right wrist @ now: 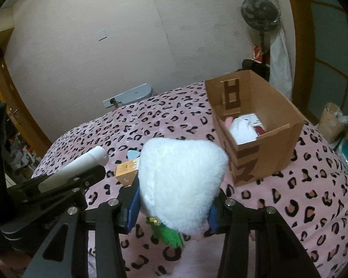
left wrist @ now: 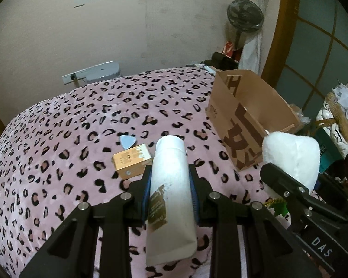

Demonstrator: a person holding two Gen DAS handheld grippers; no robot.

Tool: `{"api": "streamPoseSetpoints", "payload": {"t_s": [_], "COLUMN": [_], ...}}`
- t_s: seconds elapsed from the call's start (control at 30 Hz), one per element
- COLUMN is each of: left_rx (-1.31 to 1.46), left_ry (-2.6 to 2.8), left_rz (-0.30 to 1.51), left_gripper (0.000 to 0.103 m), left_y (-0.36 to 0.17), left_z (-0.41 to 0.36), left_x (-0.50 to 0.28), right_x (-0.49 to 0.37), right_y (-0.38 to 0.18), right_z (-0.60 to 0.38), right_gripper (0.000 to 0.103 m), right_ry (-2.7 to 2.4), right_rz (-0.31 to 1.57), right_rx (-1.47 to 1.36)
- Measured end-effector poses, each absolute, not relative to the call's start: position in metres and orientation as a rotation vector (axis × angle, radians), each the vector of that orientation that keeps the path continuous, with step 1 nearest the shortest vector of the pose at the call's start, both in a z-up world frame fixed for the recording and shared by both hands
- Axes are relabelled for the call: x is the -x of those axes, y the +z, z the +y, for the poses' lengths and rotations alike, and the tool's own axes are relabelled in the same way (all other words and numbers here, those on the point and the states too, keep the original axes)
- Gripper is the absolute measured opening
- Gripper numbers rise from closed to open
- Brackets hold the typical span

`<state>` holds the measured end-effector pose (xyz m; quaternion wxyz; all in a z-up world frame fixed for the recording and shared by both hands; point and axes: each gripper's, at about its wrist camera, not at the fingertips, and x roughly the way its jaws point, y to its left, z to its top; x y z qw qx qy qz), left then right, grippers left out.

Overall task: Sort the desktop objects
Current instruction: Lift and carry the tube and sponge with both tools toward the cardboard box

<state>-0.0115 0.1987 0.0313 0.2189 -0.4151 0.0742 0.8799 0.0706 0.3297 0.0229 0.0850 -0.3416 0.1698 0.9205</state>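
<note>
Both grippers loaded, box ahead.
Left gripper clamps tube, right gripper squeezes plush, both lifted clear for dropping in.

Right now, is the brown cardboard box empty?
No, the right wrist view shows a white fluffy item and a red-and-white pack inside the cardboard box.

left hand-held gripper clamped, right hand-held gripper clamped

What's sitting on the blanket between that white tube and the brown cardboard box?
Nothing: in the left wrist view only bare leopard-print blanket shows between the white tube and the cardboard box. The small orange box lies on the tube's other side.
</note>
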Motion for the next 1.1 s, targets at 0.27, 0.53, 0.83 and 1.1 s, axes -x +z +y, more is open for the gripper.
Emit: {"api": "streamPoseSetpoints", "payload": {"t_s": [0.27,0.53,0.83,1.1], "left_rx": [1.146,1.140,1.143,1.143], "left_ry": [2.388,2.361,2.323,2.292], "left_rz": [0.230,0.250,0.280,0.303], "left_gripper": [0.029,0.029,0.029,0.029], "left_y": [0.026,0.024,0.019,0.016], "left_z": [0.224,0.243,0.269,0.294], "left_x": [0.018,0.024,0.031,0.039], "right_x": [-0.074,-0.075,-0.076,-0.074], "right_y": [0.027,0.025,0.022,0.018], "right_z": [0.348,0.364,0.382,0.402], "right_gripper": [0.047,0.047,0.047,0.047], "right_ry": [2.706,2.669,2.637,2.610], "right_rz": [0.500,0.505,0.526,0.549], "right_rx": [0.989,0.985,0.982,0.970]}}
